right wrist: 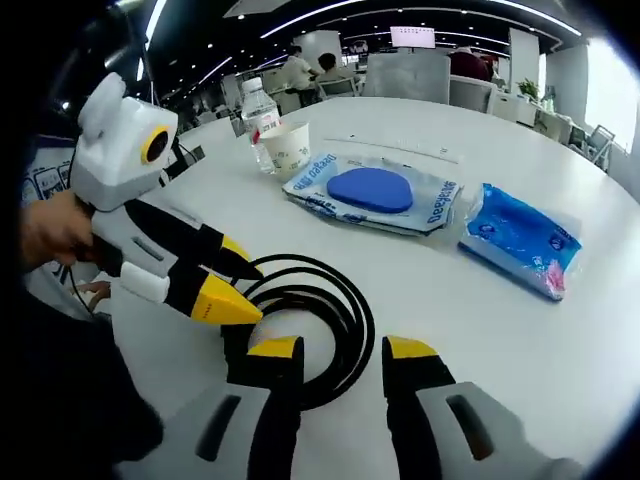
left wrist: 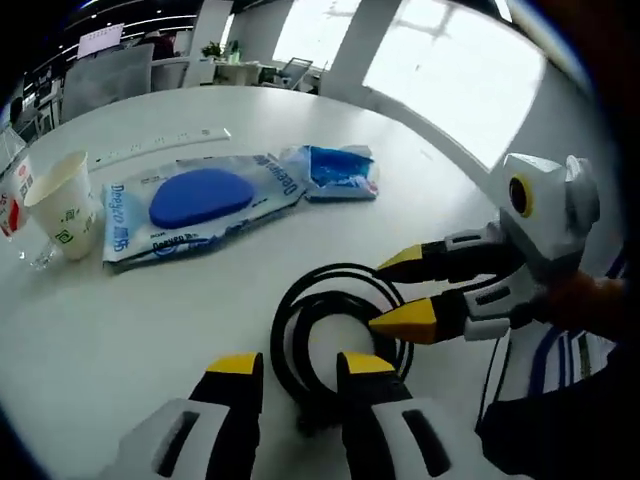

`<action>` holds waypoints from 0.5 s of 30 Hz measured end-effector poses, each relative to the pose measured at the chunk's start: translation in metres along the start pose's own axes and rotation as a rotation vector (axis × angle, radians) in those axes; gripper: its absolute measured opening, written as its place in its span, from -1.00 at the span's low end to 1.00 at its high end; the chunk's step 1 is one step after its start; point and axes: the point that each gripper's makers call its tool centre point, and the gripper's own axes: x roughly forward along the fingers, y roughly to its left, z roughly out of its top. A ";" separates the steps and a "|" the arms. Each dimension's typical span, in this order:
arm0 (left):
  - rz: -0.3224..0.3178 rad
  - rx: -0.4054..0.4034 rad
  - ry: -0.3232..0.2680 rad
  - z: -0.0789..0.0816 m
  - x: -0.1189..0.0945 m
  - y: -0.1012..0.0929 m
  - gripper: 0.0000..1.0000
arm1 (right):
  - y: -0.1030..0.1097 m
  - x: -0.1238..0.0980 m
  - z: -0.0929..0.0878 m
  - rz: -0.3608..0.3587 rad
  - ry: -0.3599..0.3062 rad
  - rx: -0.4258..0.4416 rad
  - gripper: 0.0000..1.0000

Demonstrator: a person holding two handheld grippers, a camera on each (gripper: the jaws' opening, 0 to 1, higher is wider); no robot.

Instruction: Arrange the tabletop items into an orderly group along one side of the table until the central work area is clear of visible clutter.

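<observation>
Currently you are working on the coiled black cable [left wrist: 335, 335], which lies flat on the bench [left wrist: 120, 330] close to you, near its edge. Your left gripper [left wrist: 300, 365] has its fingers parted, straddling the near side of the coil without gripping it. Your right gripper [right wrist: 340, 350] is likewise released, its fingers spread over the coil's near arc. Each gripper also appears in the other's view, with yellow tips reaching toward the cable from the side.

By my judgement, the step in hand is securing the cable for relocation. The next move calls for closing one set of fingers on several loops together, so the coil does not unravel when lifted.

Remaining items sit well apart from the cable: a clear pouch holding a blue pad [right wrist: 372, 190], a blue wrapped pack [right wrist: 520, 240], a paper cup [right wrist: 287, 150] just beside a water bottle [right wrist: 260, 110], and a white strip [left wrist: 160, 145] farther back.

The bench is white, smooth and round-edged. Behind it lies an open office with chairs, ceiling light strips, bright windows and seated people.
</observation>
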 end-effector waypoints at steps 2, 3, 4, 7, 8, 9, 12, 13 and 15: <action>0.005 0.004 0.007 -0.002 0.001 0.000 -0.51 | 0.001 0.000 -0.004 -0.008 0.019 0.002 -0.55; 0.003 0.003 0.009 -0.004 0.001 -0.001 -0.54 | 0.001 0.002 -0.007 -0.011 0.020 0.011 -0.58; 0.003 0.003 0.010 -0.004 0.001 -0.001 -0.56 | 0.001 0.003 -0.007 -0.011 0.020 0.015 -0.60; 0.016 0.008 0.023 -0.011 0.003 0.001 -0.65 | 0.001 0.006 -0.016 -0.033 0.039 0.018 -0.63; 0.011 -0.007 0.018 -0.013 0.003 0.000 -0.66 | 0.001 0.006 -0.017 -0.033 0.039 0.021 -0.64; 0.009 -0.013 0.015 -0.013 0.003 0.000 -0.66 | -0.001 0.008 -0.019 -0.043 0.036 0.026 -0.66; 0.011 -0.026 0.008 -0.012 0.004 -0.001 -0.67 | 0.000 0.007 -0.017 -0.050 0.025 0.047 -0.72; 0.010 -0.031 0.008 -0.012 0.004 -0.001 -0.67 | 0.000 0.007 -0.017 -0.051 0.026 0.059 -0.75; 0.005 -0.039 0.001 -0.011 0.005 -0.001 -0.68 | -0.003 0.008 -0.017 -0.062 0.024 0.115 -0.80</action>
